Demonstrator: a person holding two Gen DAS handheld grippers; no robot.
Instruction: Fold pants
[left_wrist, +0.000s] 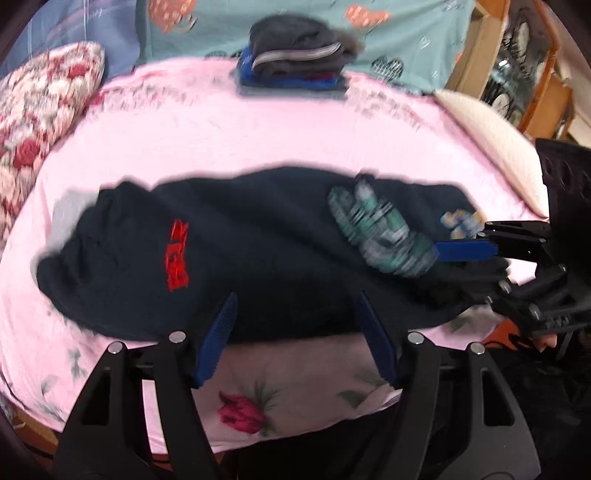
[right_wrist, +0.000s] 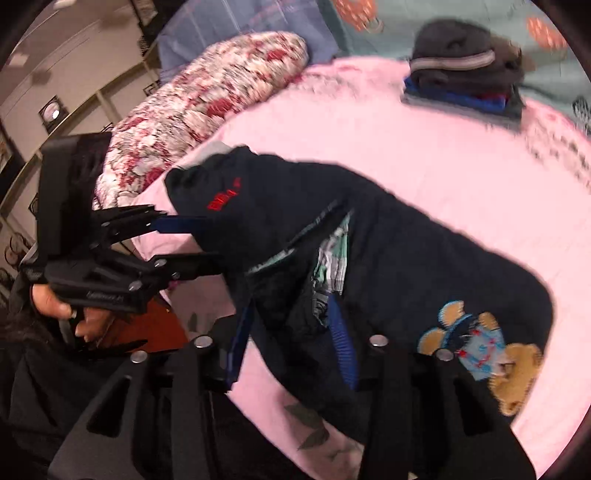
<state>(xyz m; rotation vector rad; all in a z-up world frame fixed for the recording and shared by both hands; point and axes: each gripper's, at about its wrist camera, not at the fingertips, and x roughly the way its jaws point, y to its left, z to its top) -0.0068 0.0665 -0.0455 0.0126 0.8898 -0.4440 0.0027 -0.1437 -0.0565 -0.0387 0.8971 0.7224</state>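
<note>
Pants (left_wrist: 240, 251): dark navy, lying lengthwise along the bed's (left_wrist: 295, 140) near edge, apparently folded leg on leg; crosswise folds remain.
Left gripper (left_wrist: 295, 325): wide, unloaded, at the near hem.
Right gripper (right_wrist: 291, 325): jaws parted around cloth; grip uncertain, view blurred.
Containers: none visible.
Folded clothes stack (left_wrist: 295, 62): far edge.

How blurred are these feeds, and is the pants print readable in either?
Left wrist: heavy motion smear on the pants, the red print unreadable. Right wrist: sharper; bear patch clear, far clothes stack streaked. Both bend at the fisheye edges.
</note>
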